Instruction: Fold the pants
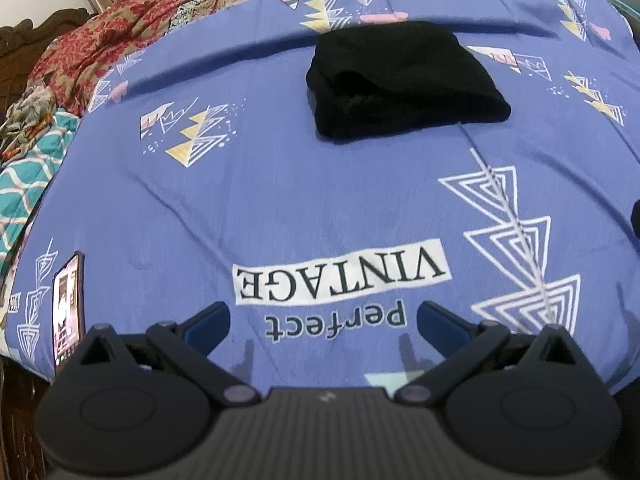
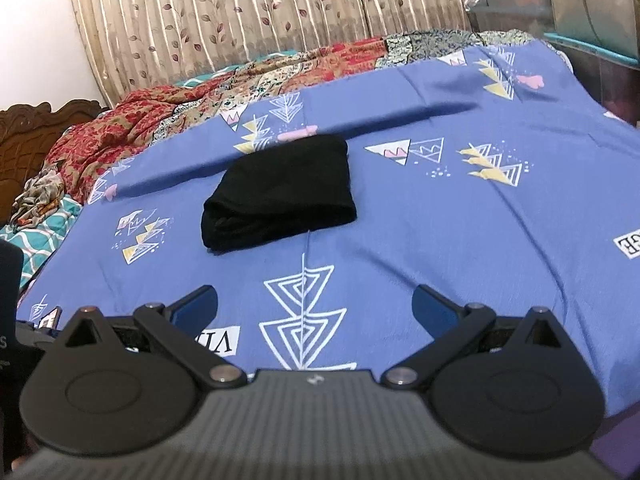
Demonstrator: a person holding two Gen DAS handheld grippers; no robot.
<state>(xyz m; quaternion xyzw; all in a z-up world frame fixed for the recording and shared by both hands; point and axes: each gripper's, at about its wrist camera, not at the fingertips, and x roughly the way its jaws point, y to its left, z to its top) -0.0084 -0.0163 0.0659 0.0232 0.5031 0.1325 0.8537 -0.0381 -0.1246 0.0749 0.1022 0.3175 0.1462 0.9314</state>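
Jaws apart on both grippers; folded black pants (image 1: 404, 80) well ahead, untouched.

The folded pants (image 1: 404, 80) are soft, matt black cloth on a smooth printed cotton-like bedsheet (image 1: 300, 200). The left gripper (image 1: 324, 320) is matt black plastic; the headboard (image 2: 36, 140) is carved wood.

Brightness: even, soft indoor light in both views; colours of the blue bedsheet (image 1: 280, 184) read clearly.
Source: the curtain (image 2: 248, 20) glows pale, as if lit from behind.
Shadows: faint, short ones under the fingers of the left gripper (image 1: 324, 318); a soft dark band along a sheet fold.
Detail loss: the folded black pants (image 2: 280, 192) show almost no texture.
Blur: slight softness throughout; gripper bodies nearest the lens are out of focus.
Distortion: strong fisheye bending, dark corners.
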